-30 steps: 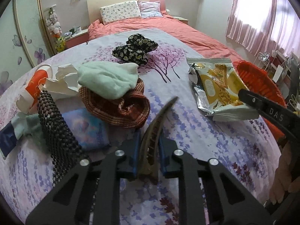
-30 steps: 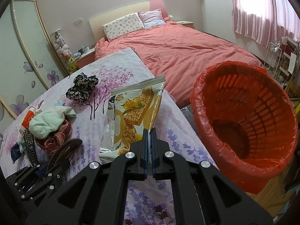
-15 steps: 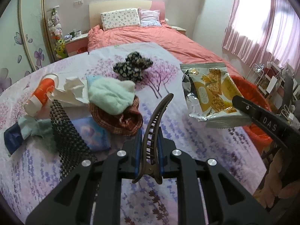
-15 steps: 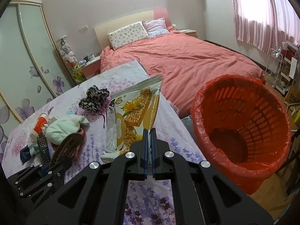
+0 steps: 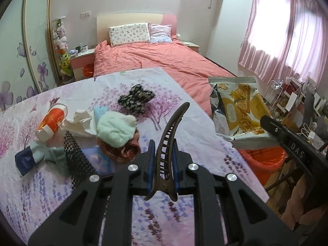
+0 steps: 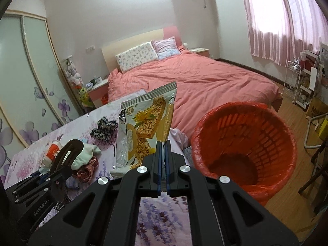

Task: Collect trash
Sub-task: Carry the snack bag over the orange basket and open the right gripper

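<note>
The step in hand looked to be carrying the snack wrapper (image 6: 143, 131) to the red-lined bin (image 6: 246, 143), which stood just beside the table edge; doing it well meant bringing the wrapper fully over the bin's mouth before letting go, since the light foil could drift onto the floor. The right gripper (image 6: 163, 162) was pinched tight on the wrapper's lower edge, with the bag standing upright above the cloth-covered table (image 5: 194, 123). The left gripper (image 5: 163, 164) was clamped nearly closed on a brown hair clip (image 5: 170, 139), held clear of the clutter, which probably belonged elsewhere than the bin
</note>
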### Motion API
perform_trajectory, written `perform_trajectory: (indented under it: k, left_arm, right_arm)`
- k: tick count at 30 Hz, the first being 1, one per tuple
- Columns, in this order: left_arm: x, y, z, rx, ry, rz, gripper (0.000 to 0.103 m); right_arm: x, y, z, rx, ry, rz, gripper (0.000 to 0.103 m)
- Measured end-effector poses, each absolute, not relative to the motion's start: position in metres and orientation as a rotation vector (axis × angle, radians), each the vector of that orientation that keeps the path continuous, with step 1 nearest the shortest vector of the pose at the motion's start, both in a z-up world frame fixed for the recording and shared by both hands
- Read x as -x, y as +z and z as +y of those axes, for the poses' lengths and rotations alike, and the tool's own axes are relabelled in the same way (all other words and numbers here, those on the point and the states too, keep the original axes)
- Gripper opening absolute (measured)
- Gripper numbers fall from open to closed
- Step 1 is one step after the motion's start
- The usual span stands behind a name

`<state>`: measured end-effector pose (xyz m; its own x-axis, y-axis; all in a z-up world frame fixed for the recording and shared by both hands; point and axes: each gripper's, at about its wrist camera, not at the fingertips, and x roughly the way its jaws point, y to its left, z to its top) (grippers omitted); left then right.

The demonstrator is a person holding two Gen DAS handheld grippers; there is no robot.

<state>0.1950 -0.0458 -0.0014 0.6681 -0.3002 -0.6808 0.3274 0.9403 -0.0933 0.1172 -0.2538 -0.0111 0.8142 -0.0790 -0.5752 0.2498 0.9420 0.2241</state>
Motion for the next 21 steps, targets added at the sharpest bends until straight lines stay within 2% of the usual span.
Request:
perform_trajectory:
  k: [21]
  left_arm:
    - [-0.191,0.015,-0.158,-0.053,-0.531,0.752,0.016]
  right_arm:
    - [-0.077,-0.009,-0.334,-0.329,-0.397,0.465,0.003]
